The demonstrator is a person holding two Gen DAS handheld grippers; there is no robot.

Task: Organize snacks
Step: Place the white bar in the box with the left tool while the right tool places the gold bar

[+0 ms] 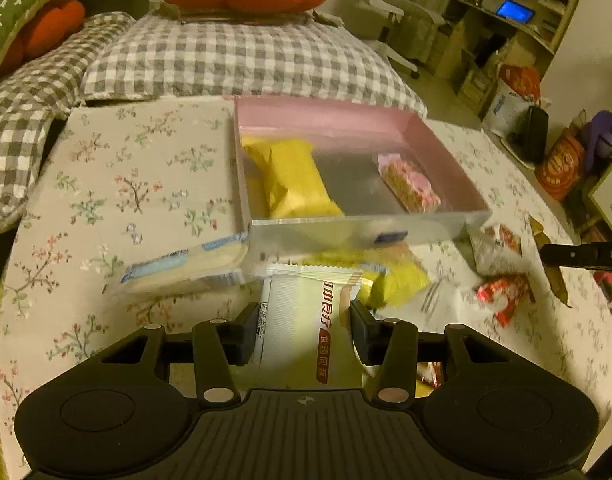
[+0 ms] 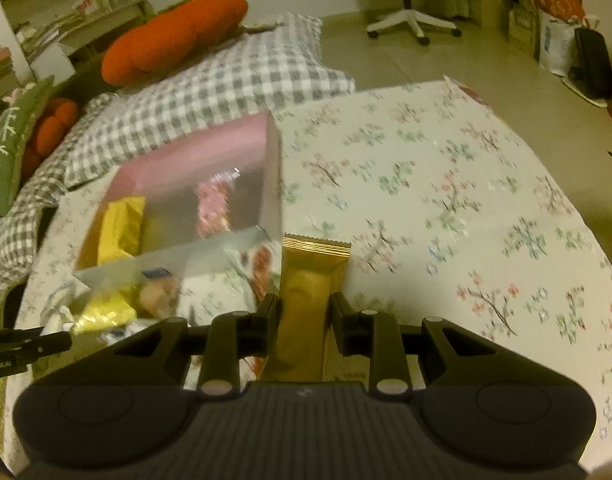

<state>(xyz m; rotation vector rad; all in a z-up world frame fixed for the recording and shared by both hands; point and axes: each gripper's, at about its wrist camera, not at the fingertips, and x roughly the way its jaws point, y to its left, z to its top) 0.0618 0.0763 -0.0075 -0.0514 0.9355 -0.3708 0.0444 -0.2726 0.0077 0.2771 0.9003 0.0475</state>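
My left hand-held gripper (image 1: pixel 304 326) is clamping a white crinkle-edged wrapper (image 1: pixel 302 320) just before the pink box (image 1: pixel 446 152); only the right view is showing my right hand-held gripper (image 2: pixel 304 320) pinching a glossy gold bar (image 2: pixel 310 304) (over the floral bench (image 2: pixel 446 200)).

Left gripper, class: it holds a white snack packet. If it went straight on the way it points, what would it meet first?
Probably the near clear wall of the pink box, just ahead of the white snack packet in the left gripper; depth is uncertain, so it might pass over the rim.
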